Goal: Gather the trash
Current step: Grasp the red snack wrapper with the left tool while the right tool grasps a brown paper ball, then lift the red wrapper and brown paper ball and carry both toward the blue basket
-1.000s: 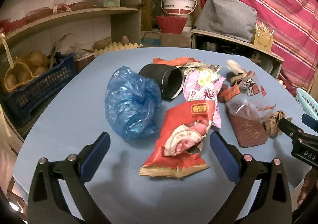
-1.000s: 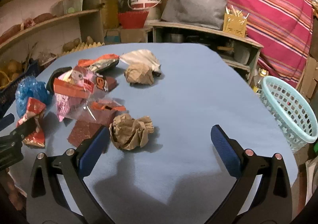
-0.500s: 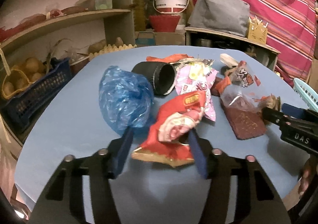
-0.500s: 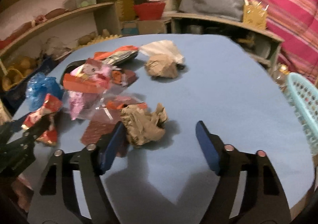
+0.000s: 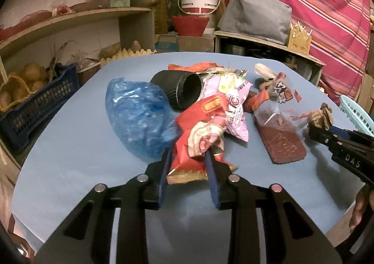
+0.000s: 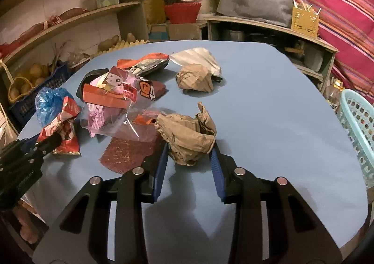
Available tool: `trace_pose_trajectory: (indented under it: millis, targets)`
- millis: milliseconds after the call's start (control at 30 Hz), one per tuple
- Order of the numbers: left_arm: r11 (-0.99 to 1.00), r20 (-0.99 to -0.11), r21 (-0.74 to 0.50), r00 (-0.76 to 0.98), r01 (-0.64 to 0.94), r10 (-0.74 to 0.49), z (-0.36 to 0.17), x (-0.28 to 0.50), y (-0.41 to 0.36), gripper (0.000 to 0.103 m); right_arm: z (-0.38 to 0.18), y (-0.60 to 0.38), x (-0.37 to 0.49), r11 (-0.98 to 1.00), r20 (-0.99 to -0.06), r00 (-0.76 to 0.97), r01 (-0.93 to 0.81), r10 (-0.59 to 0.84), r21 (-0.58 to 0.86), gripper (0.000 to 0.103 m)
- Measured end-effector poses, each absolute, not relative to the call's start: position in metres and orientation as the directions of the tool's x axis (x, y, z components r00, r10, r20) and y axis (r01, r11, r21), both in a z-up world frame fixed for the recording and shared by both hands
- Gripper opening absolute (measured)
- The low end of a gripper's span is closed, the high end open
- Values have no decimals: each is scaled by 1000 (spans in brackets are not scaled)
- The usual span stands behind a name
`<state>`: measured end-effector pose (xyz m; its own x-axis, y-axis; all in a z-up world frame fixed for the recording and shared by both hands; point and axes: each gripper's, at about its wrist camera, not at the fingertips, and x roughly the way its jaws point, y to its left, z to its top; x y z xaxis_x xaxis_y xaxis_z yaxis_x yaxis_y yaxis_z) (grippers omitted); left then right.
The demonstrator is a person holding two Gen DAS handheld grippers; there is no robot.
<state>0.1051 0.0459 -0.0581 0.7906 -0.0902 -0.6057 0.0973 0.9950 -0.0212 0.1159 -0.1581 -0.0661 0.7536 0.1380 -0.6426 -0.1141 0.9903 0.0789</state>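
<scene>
Left wrist view: both claws clamped on trash.
Left claw [image 5: 188, 154] is pinched on the red snack wrapper [image 5: 201, 133], right claw [image 6: 189, 150] on the crumpled brown paper [image 6: 187, 137], near surface edge; thin, crinkly stuff could be dropped if lifted fast.

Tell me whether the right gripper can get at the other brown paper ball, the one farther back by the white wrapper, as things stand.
Probably not yet. The right gripper has its jaws closed on the near crumpled paper ball, so it is occupied. The far paper ball lies unobstructed on open blue table beyond it.
</scene>
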Motion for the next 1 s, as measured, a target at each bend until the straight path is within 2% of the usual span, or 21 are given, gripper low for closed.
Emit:
trace_pose_trajectory:
  millis: [433,1000]
  targets:
    - [991,-583,1,805,137,-111,-50,87,32,24,-59,-180,94,995,-631,769,-65,101,79,36]
    - [995,-582,-31,808,92,-93,-45,84,48,24,-49,-193,76,992,-612,783,-60,114,108,36]
